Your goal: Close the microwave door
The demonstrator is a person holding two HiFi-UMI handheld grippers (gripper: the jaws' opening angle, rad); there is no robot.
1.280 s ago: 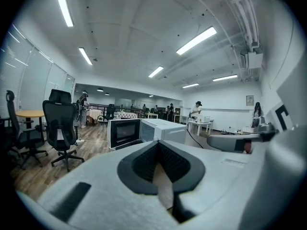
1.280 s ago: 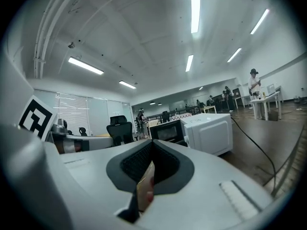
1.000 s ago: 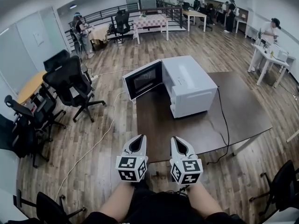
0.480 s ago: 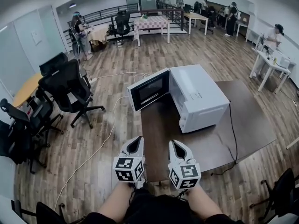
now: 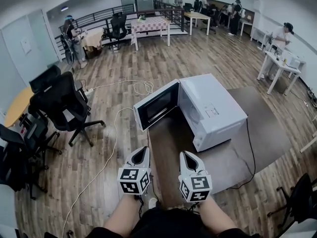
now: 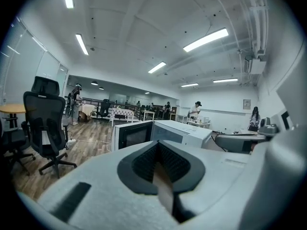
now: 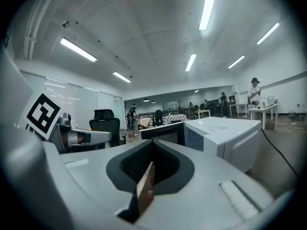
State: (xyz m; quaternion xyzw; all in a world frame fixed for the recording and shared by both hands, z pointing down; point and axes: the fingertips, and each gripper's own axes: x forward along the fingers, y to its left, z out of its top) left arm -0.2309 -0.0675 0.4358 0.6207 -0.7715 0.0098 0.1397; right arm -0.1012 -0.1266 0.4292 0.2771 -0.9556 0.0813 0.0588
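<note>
A white microwave (image 5: 214, 110) stands on a dark brown table (image 5: 270, 128). Its black-windowed door (image 5: 156, 104) is swung open to the left, past the table's edge. Both grippers are held low in front of me, side by side, short of the table's near edge and pointing toward the microwave. My left gripper (image 5: 141, 152) is shut and empty. My right gripper (image 5: 186, 155) is shut and empty too. In the left gripper view the open door (image 6: 133, 134) and the microwave body (image 6: 184, 132) lie ahead. The right gripper view shows the door (image 7: 164, 132) and the body (image 7: 225, 131).
Black office chairs (image 5: 59, 103) stand on the wooden floor at the left. A white cable (image 5: 115, 133) snakes across the floor toward the table. A black cord (image 5: 250, 155) runs over the table behind the microwave. White desks (image 5: 277, 66) and several people are farther off.
Both grippers and my viewpoint have moved forward toward the table; the microwave now looks larger and nearer. The door stays open and both jaws stay shut.
</note>
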